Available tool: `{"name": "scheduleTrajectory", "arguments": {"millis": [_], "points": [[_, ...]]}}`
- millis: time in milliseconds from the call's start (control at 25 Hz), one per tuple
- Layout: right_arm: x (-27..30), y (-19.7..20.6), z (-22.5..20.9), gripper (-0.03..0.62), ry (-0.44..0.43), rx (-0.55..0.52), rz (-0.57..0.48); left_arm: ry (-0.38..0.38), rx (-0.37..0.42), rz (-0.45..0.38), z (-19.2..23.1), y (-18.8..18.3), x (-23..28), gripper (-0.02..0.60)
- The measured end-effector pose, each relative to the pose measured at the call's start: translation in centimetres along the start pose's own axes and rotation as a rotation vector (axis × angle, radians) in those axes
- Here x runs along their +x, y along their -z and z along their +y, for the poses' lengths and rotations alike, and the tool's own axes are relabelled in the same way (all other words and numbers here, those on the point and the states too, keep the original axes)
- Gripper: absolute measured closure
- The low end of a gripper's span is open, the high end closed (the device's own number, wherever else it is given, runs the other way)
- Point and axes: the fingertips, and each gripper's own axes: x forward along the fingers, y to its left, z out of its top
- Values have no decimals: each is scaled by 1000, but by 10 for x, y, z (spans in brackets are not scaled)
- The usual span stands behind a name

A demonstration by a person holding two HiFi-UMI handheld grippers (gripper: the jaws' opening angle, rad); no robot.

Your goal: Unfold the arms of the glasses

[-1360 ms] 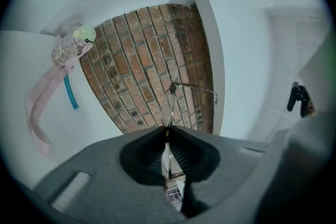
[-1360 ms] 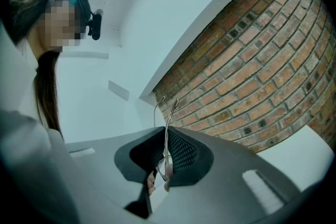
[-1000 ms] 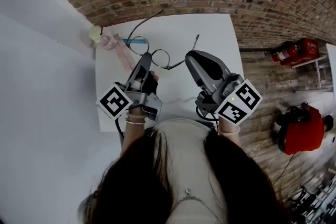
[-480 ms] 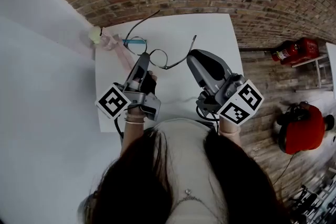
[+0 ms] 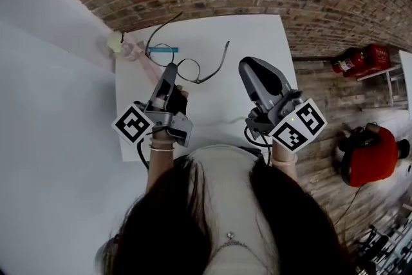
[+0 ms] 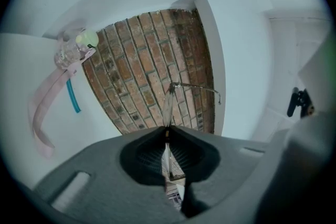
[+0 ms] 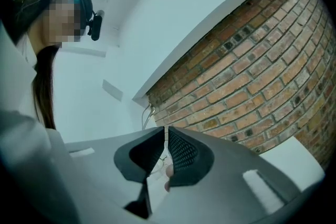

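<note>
A: Head view: the right gripper (image 5: 247, 64), jaws together and empty, has drawn off toward 3 o'clock; both temples of the glasses (image 5: 193, 71) now stand out, so the unfolding looks done
B: And the left gripper (image 5: 172, 69) clamps the frame over the white table (image 5: 264, 35), at its 10 o'clock. Containers? None visible

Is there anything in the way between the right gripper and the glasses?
No, nothing that shows. In the head view only bare white table appears between the right gripper, which is shut and empty, and the glasses. The left gripper has the glasses pinched in its jaws.
</note>
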Motion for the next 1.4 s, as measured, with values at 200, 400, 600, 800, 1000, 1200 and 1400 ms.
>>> {"name": "scheduleTrajectory", "arguments": {"millis": [200,400,600,800,1000,1200,1400], "points": [[-5,7,-10,583,79,-64,39,17,-23,8,-4,2,-2,560],[-12,11,-14,588,119,-85,57,30,-43,25,-7,6,-6,560],[-20,18,-19,589,168,-125,87,64,-85,55,-12,13,-11,560],[-27,27,-20,589,205,-154,121,75,-101,80,-14,19,-16,560],[-35,36,-19,591,239,-184,148,94,-123,104,-17,26,-22,560],[-46,42,-18,591,265,-193,160,102,-142,128,-20,33,-29,560],[-50,46,-17,591,282,-205,177,104,-156,154,-19,39,-30,560]]}}
